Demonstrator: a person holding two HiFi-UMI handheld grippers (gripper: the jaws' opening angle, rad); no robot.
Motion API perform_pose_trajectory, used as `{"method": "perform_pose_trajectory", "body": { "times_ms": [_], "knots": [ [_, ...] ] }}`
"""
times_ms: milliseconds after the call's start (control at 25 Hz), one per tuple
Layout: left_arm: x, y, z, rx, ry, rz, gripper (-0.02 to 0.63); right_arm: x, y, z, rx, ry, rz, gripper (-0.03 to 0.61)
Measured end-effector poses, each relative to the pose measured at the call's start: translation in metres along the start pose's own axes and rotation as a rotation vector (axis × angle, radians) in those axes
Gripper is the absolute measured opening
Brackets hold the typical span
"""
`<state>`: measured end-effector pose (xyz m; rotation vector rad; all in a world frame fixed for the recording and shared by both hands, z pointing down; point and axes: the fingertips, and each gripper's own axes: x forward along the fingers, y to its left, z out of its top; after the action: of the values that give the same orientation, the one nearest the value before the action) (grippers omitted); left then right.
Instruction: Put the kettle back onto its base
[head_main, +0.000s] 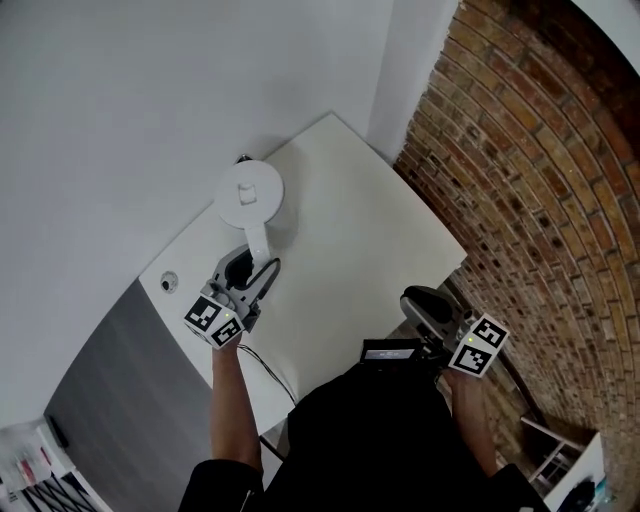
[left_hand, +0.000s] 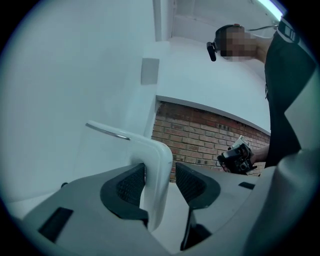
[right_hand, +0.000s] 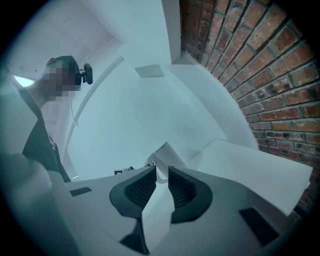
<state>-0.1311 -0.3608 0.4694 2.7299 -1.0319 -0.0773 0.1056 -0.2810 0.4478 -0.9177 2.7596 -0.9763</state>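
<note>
A white kettle (head_main: 248, 194) stands near the back left corner of the white table (head_main: 350, 250), its handle (head_main: 258, 243) pointing toward me. No base shows under or beside it. My left gripper (head_main: 250, 268) reaches level at the handle. In the left gripper view the handle (left_hand: 159, 155) stands between the jaws of that gripper (left_hand: 160, 171): the left pad (left_hand: 131, 186) lies against it and a narrow gap shows at the right pad. My right gripper (head_main: 422, 302) hangs by the table's front right edge, its jaws (right_hand: 162, 172) a little apart with nothing between them.
A brick wall (head_main: 540, 200) runs along the right of the table and a white wall (head_main: 120, 120) along its back and left. A small round fitting (head_main: 168, 283) sits near the table's left edge. A thin cable (head_main: 268, 366) trails off the front edge.
</note>
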Motion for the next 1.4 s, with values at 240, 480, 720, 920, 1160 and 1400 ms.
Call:
{"method": "perform_pose_trajectory", "body": {
  "times_ms": [240,480,720,920,1160,1400],
  "knots": [
    [0.006,-0.005,-0.005,-0.011,0.043,0.010,0.169,0.001,0.005,-0.011,0.035,-0.004,0.004,0.077],
    [0.026,-0.009,-0.004,-0.004,0.008,0.001,0.166,-0.002,0.001,-0.005,0.030,-0.011,0.003,0.077],
    [0.038,-0.010,0.001,-0.019,-0.014,0.032,0.164,-0.005,-0.002,-0.004,0.034,-0.014,0.003,0.077],
    [0.046,-0.012,-0.002,-0.028,-0.055,0.055,0.164,-0.004,-0.001,-0.007,0.038,-0.006,0.004,0.077],
    [0.043,-0.011,0.000,-0.028,-0.064,0.062,0.164,-0.003,-0.001,-0.007,0.038,-0.007,0.004,0.077],
    [0.042,-0.008,-0.001,-0.029,-0.058,0.061,0.164,-0.004,-0.003,-0.010,0.044,-0.011,0.002,0.077]
  ]
}}
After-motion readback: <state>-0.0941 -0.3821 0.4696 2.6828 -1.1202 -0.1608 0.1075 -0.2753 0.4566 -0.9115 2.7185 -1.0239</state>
